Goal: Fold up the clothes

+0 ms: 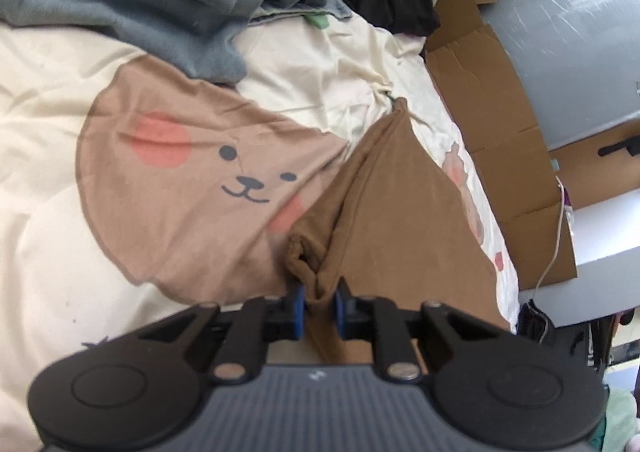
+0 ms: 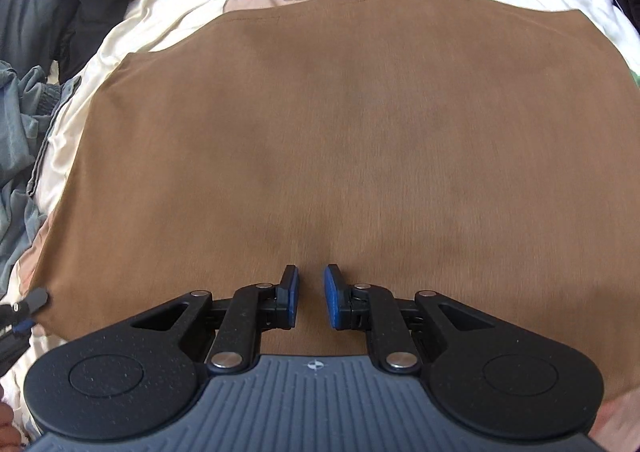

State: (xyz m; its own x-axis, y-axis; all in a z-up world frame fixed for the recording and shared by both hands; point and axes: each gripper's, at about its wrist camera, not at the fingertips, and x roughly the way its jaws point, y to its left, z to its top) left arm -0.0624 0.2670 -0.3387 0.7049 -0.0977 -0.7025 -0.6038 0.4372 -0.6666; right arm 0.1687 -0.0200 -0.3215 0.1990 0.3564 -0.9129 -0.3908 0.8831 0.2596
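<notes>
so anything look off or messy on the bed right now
Mostly the far end: a heap of unfolded grey clothes and a black garment spills over the bear-print bedding. The brown garment lies flat except the bunched corner pinched by the left gripper.

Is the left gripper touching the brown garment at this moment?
Touching. The left wrist view shows the left gripper with a bunched fold of the brown garment pinched between its blue pads.
</notes>
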